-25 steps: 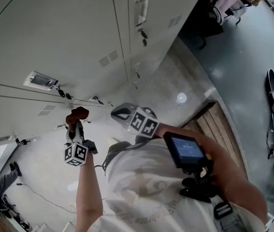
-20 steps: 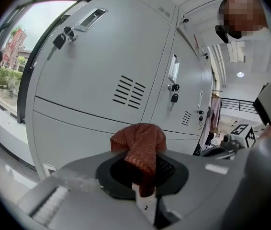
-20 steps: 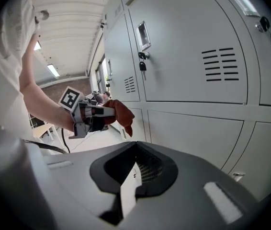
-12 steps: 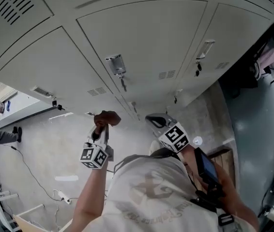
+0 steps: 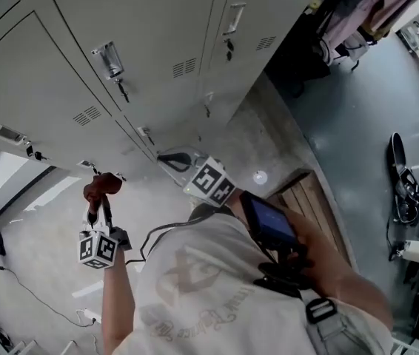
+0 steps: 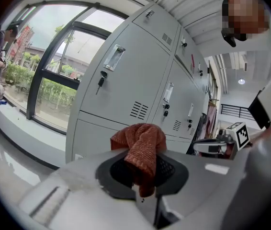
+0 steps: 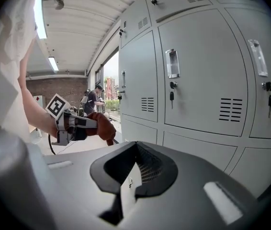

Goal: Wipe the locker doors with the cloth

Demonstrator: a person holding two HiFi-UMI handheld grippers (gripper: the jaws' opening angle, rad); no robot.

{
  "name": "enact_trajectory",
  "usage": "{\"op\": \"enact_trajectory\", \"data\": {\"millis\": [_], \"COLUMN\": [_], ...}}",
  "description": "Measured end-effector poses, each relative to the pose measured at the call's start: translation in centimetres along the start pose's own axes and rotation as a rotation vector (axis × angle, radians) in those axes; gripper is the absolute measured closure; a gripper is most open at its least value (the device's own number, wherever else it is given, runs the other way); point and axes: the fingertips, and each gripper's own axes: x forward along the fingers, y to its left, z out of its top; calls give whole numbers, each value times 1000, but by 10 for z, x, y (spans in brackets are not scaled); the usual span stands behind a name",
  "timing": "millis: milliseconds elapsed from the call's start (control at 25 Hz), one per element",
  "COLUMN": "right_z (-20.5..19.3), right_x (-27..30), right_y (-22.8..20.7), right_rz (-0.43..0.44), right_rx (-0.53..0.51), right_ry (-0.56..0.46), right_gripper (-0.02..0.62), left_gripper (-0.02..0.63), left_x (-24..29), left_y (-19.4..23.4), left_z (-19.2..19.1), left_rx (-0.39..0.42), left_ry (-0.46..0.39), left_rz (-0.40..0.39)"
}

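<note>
The grey locker doors point(image 5: 158, 28) with handles, vents and keys fill the top of the head view. A red-brown cloth point(image 5: 101, 186) is bunched in my left gripper point(image 5: 100, 196), which is shut on it and held a short way off the lower doors. In the left gripper view the cloth point(image 6: 142, 147) hangs over the jaws, with the lockers point(image 6: 126, 80) beyond. My right gripper point(image 5: 171, 158) is shut with nothing in it and points at the lockers point(image 7: 202, 85). It sees the left gripper and its cloth point(image 7: 100, 123) off to its left.
A wooden bench point(image 5: 320, 198) stands on the floor to the right. Clothes point(image 5: 357, 13) hang past the locker row's end. A cable point(image 5: 17, 294) trails on the floor at the left. A person point(image 7: 93, 99) stands far off by the windows.
The head view has swung, so the lockers sit differently in frame. The left gripper, still holding the cloth, now shows lower and further left. The right gripper stays shut.
</note>
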Motion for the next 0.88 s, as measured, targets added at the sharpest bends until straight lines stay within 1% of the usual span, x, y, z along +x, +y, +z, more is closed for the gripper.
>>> {"op": "enact_trajectory", "data": {"millis": [200,320,480,600,680,880], "right_z": [3,7,15,17,18,21], "right_x": [-8,-15,-25,-32,-36,-39], "right_y": [30,48,68,73,75,78], "right_rz": [-26,-32,-27,-45,-59,-77], "right_rx": [40,47,62,67,79,100], "right_ry": [-15,-37,-78,-102,-114,-131], "right_gripper": [588,588,588,588,588,588], "left_gripper": [560,560,560,560,560,560], "left_x": [-33,-48,-61,-62,-61,-66], "left_y": [8,8,-5,-19,-26,-28], "left_z": [-14,-13,-6,-3,-3,-3], "left_rx": [-4,11,45,77,82,84], "left_ry": [35,35,25,25,26,38], "left_rz": [-8,-17,-60,-110,-135,-151]}}
